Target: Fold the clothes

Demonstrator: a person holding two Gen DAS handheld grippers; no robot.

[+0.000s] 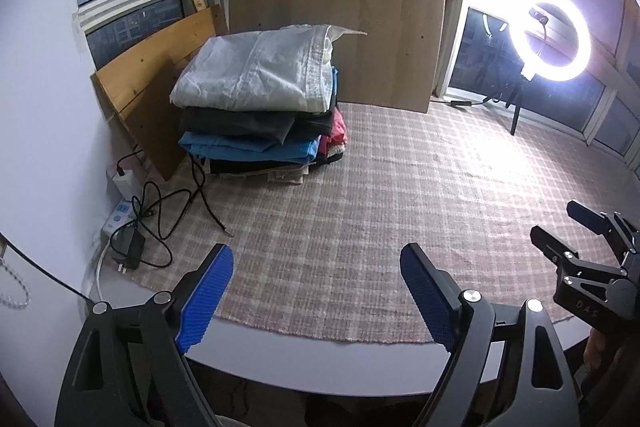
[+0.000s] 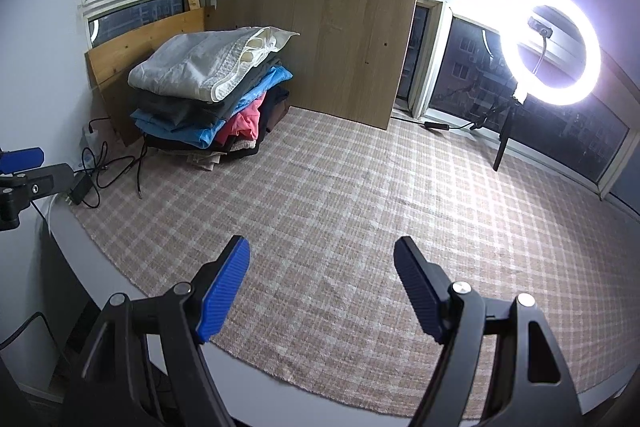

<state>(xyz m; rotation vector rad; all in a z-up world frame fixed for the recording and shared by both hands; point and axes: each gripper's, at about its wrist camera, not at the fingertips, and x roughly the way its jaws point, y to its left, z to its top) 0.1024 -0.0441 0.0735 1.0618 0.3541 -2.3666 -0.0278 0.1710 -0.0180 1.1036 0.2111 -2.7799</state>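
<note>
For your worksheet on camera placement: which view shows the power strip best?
The left wrist view: the power strip lies plainly visible beside the cables. In the right wrist view, only a small part shows behind cables.

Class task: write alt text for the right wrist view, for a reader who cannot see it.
The right tool hangs open and empty over a checked pink cloth covering the table. A stack of folded clothes, white garment on top, sits at the far left against wooden boards, and a lit ring light glows at the right by dark windows.

Lower garments (image 1: 256, 163) in stack mostly hidden.
</note>
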